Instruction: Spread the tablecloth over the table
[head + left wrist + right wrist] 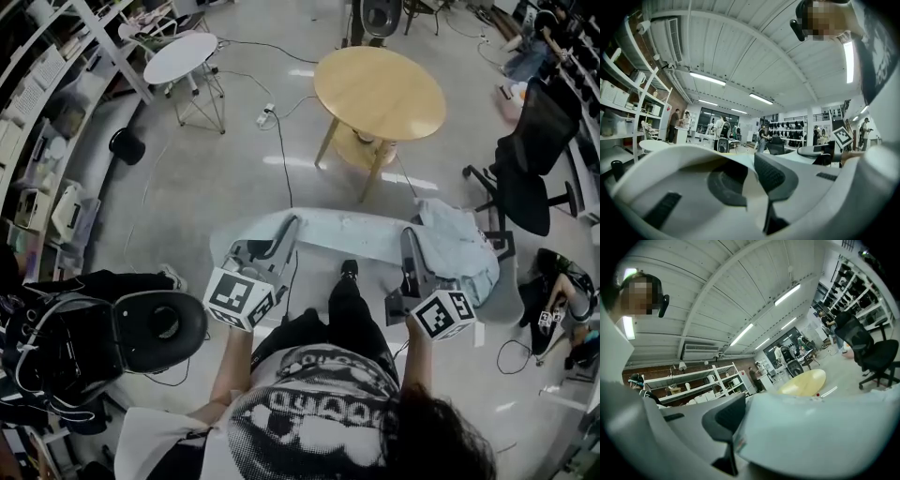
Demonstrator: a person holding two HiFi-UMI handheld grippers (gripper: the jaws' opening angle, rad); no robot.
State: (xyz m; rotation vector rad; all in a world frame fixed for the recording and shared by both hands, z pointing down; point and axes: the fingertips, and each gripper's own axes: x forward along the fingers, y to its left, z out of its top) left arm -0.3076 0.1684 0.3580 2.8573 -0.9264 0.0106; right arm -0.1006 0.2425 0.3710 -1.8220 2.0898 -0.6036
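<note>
The pale blue tablecloth [349, 234] hangs stretched in the air between my two grippers, with a crumpled bunch of it [457, 249] at the right end. My left gripper [285, 236] is shut on the cloth's left edge, and a thin fold [751, 187] shows between its dark pads. The right gripper [409, 247] is shut on the cloth too; the fabric [820, 427] drapes over one jaw and hides it, so only the other pad [723, 419] shows. The round wooden table [380, 92] stands bare on the floor beyond the cloth, and it is seen past the fabric as a yellow table top [804, 383].
A small white round table [180, 58] stands far left, with shelves [37, 112] along the left wall. A black office chair [532, 159] is at the right and a black round seat [157, 328] near left. Cables [281, 141] run across the floor.
</note>
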